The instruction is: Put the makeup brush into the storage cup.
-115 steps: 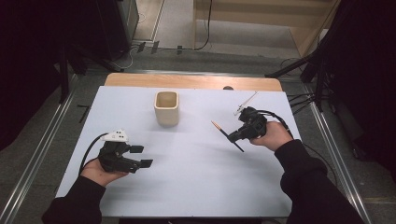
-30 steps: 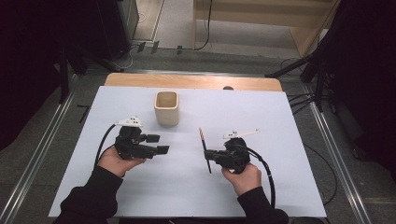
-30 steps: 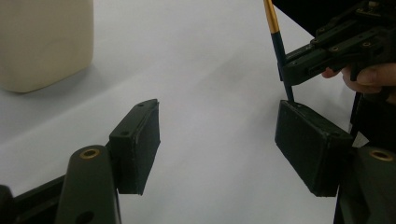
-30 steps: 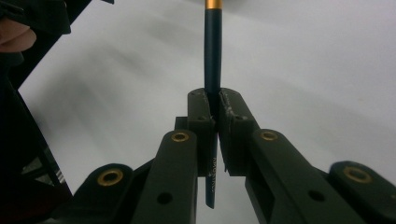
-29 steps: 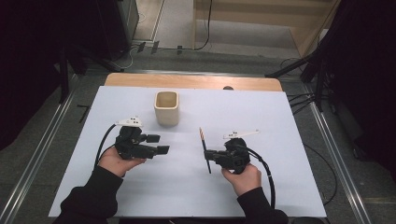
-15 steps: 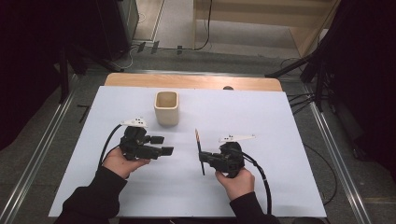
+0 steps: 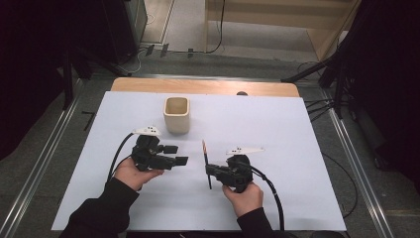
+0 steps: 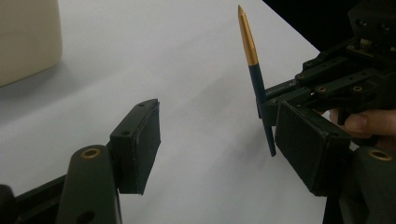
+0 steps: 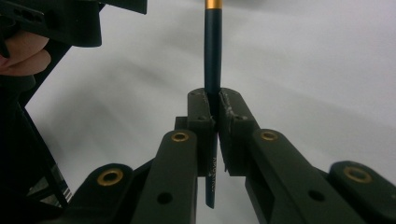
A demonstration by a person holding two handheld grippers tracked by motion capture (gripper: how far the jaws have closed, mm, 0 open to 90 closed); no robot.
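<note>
Pen (image 7: 205,163) stands clamped across the shut right claw (image 7: 212,172), long axis crosswise to it, just beside the wide-open, empty left claw (image 7: 179,155), facing it

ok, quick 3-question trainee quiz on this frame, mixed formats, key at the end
1. True or false: the right gripper is shut on the pen.
2. How do the left gripper jaws stand? A) open with nothing between them B) clamped on the cup C) clamped on the pen
3. Fill in: the beige cup stands on the white table beyond the ____ gripper.

Key: 1 true; 2 A; 3 left
</note>
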